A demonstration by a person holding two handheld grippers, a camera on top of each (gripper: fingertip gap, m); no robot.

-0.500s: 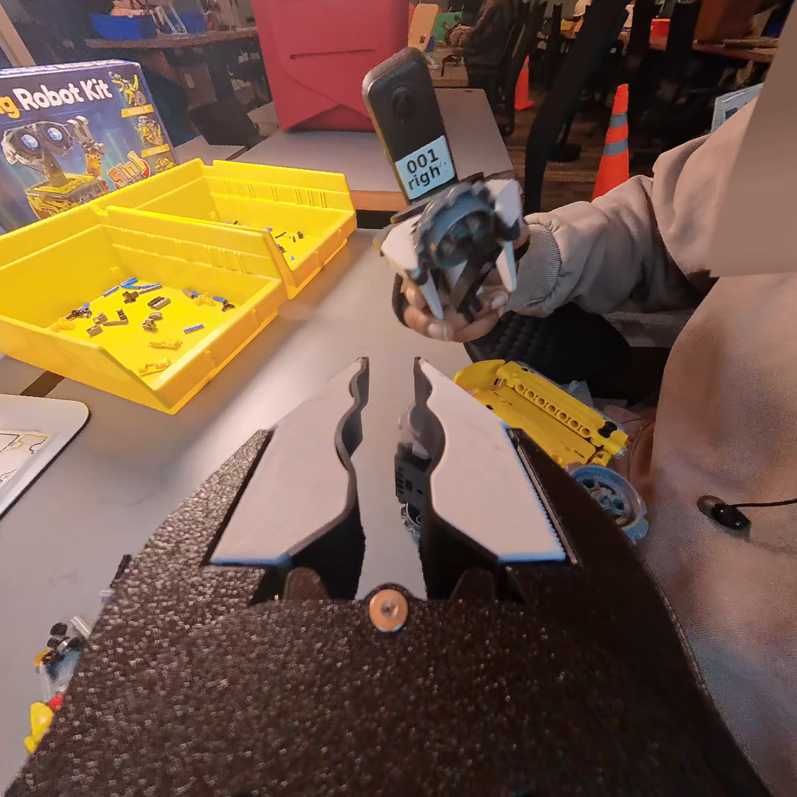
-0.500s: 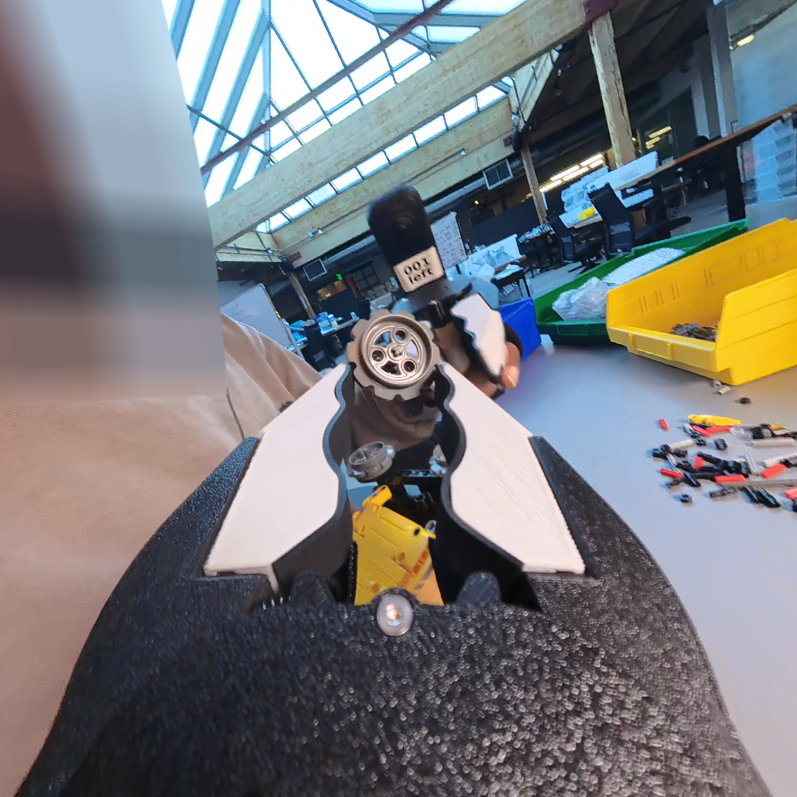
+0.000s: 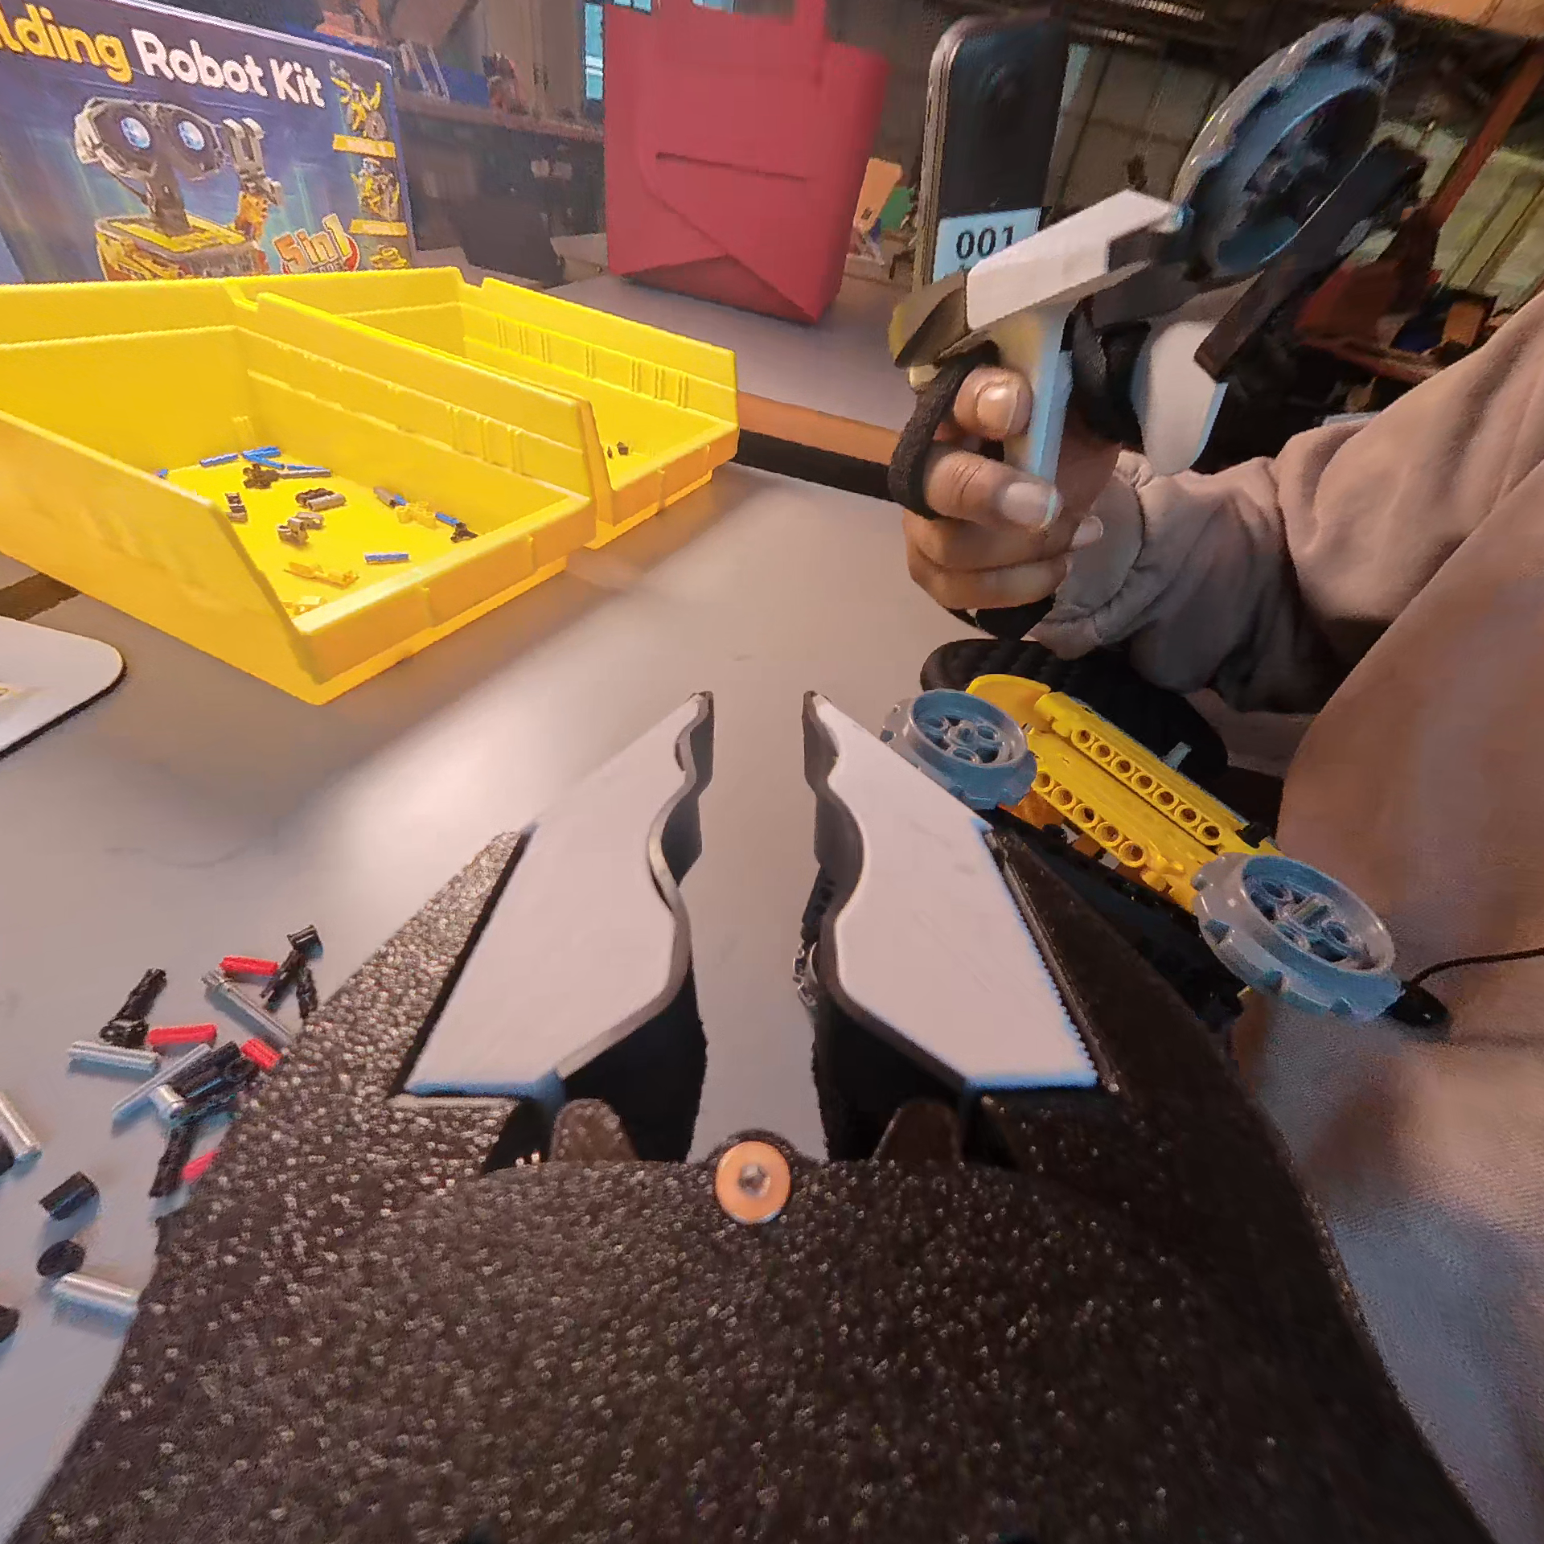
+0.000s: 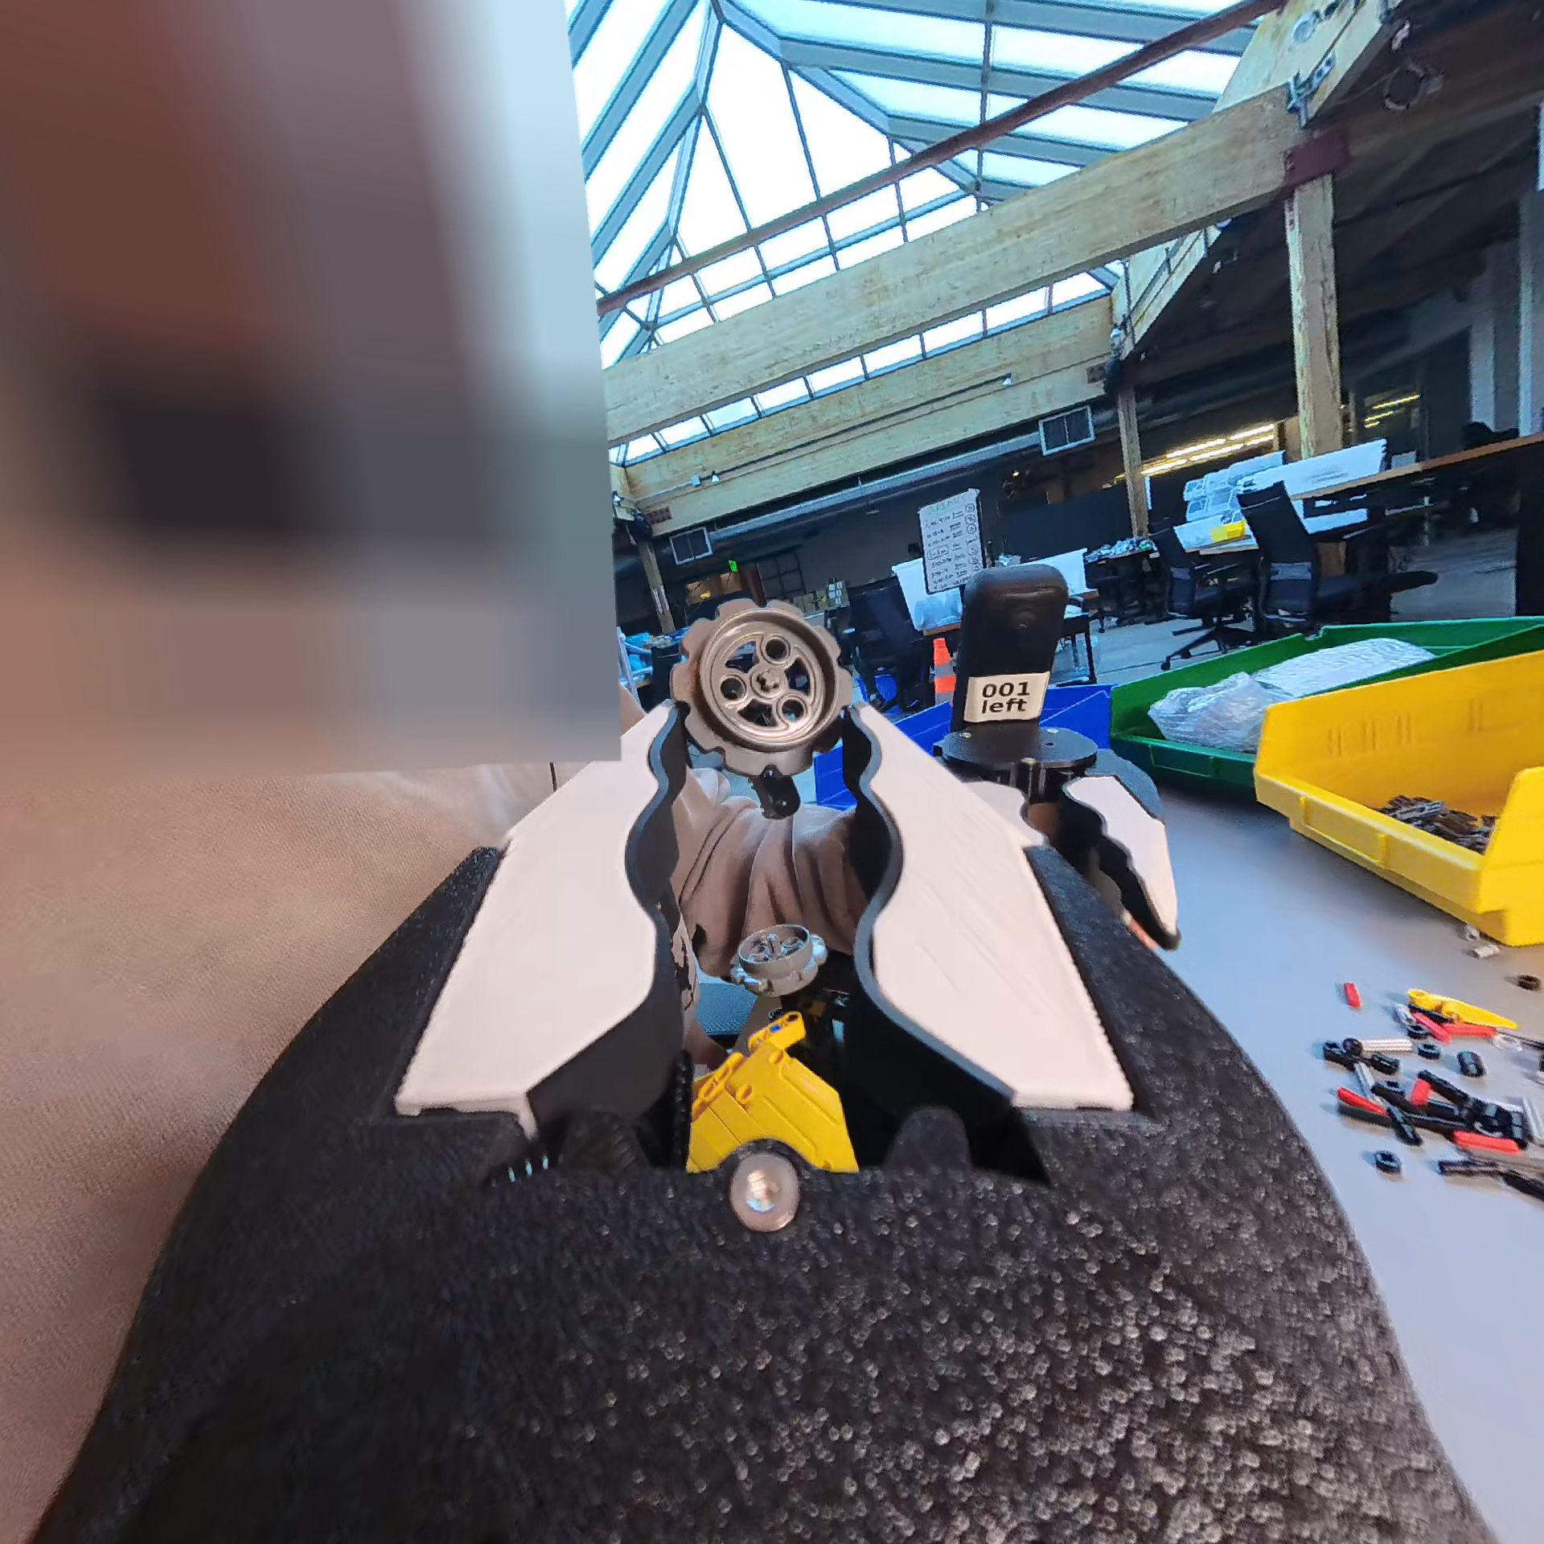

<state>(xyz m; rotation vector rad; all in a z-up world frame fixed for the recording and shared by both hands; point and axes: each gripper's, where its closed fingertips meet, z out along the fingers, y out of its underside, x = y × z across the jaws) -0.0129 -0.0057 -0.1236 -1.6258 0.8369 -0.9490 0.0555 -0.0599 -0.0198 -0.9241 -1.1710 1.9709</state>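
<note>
Right gripper clenched on a grey toothed wheel, held aloft; left gripper released above the surface, yellow wheeled chassis at its two o'clock.

Daylight pours through the skylight above me, bright and slightly blown out. My table sits dimmer, in warm light with soft shadows. Both pictures bend at the edges, and the raised wheel is motion-blurred.
</note>
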